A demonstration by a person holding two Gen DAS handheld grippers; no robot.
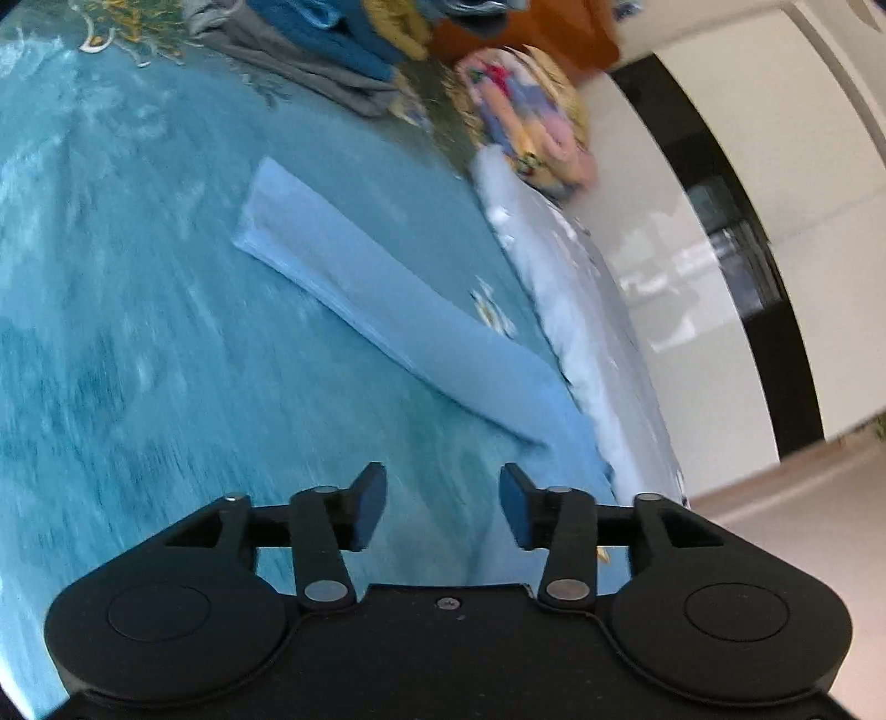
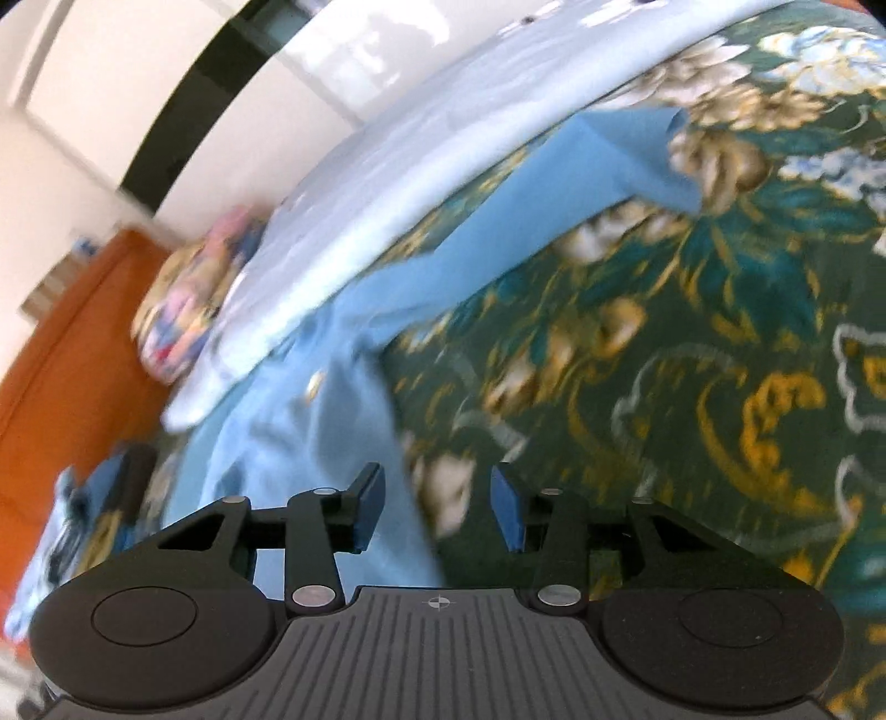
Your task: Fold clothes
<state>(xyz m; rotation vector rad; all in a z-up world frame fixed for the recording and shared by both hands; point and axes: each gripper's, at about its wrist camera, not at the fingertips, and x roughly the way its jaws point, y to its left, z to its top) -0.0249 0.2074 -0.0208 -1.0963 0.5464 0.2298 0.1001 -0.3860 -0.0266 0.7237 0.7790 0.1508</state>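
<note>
A light blue garment point(image 1: 387, 299) lies spread on the bed with one long sleeve stretched away from me. My left gripper point(image 1: 442, 507) is open and empty, hovering just above the garment's near part. In the right wrist view the same light blue garment point(image 2: 332, 421) lies at the left, its sleeve point(image 2: 554, 183) reaching up to the right over the dark green floral bedspread point(image 2: 664, 387). My right gripper point(image 2: 437, 507) is open and empty above the garment's edge. Both views are blurred by motion.
A pale blue-white quilt point(image 1: 581, 310) lies along the bed's far side and also shows in the right wrist view point(image 2: 415, 166). A floral pillow point(image 1: 531, 116) and a pile of grey and blue clothes point(image 1: 321, 50) sit beyond. An orange headboard point(image 2: 72, 354) stands behind.
</note>
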